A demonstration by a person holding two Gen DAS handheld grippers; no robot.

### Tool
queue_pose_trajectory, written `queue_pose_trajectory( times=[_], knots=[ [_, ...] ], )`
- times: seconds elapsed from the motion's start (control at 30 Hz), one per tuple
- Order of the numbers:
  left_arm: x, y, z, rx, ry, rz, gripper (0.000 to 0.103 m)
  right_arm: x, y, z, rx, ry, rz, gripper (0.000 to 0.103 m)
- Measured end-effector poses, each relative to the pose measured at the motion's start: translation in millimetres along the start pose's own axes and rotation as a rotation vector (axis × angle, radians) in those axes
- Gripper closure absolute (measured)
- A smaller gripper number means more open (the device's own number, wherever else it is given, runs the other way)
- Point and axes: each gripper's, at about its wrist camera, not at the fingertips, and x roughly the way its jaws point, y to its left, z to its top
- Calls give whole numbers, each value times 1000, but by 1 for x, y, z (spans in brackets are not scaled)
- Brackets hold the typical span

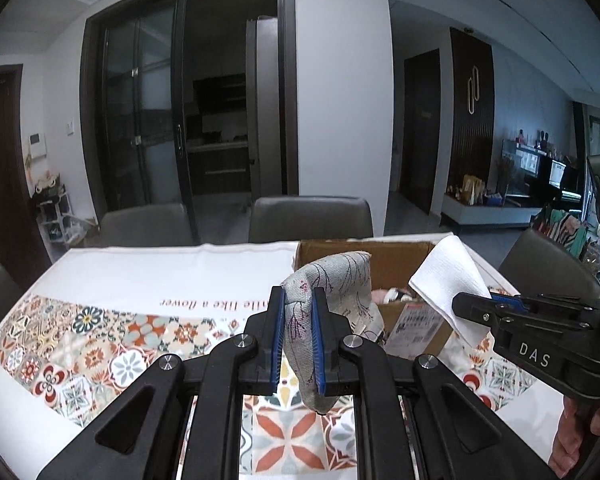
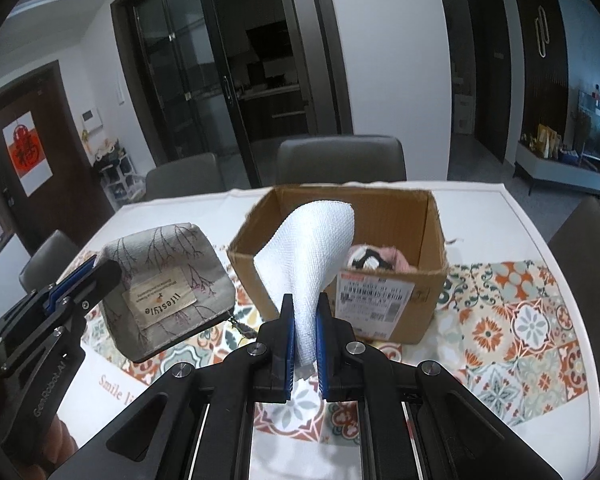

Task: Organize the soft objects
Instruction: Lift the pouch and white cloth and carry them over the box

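My left gripper (image 1: 298, 340) is shut on a grey fabric pouch (image 1: 332, 284) printed with branches, held above the table to the left of an open cardboard box (image 1: 384, 258). The pouch also shows in the right wrist view (image 2: 164, 280) with a "lifestyle" label. My right gripper (image 2: 304, 344) is shut on a white cloth (image 2: 316, 248), held up in front of the box (image 2: 428, 276). The cloth shows in the left wrist view (image 1: 450, 280) at the box's right side. A pink and white soft item (image 2: 374, 260) lies inside the box.
The table carries a white cloth with a patterned tile band (image 2: 520, 320) and the words "Smile like a flower". Grey chairs (image 2: 340, 158) stand along the far side and at both ends. Dark glass sliding doors (image 1: 180, 120) are behind.
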Motion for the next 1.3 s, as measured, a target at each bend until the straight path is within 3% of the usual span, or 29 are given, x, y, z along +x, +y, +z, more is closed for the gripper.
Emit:
queue_pose_trajectory(
  times=[0.4, 0.77, 1.3],
  knots=[
    [4, 0, 31, 14, -86, -6, 89, -9, -1, 25, -16, -76, 9, 93],
    [25, -5, 49, 32, -112, -20, 89, -8, -7, 47, -28, -125, 2, 93],
    [75, -19, 59, 70, -86, -34, 89, 31, -26, 68, -22, -90, -11, 93]
  ],
)
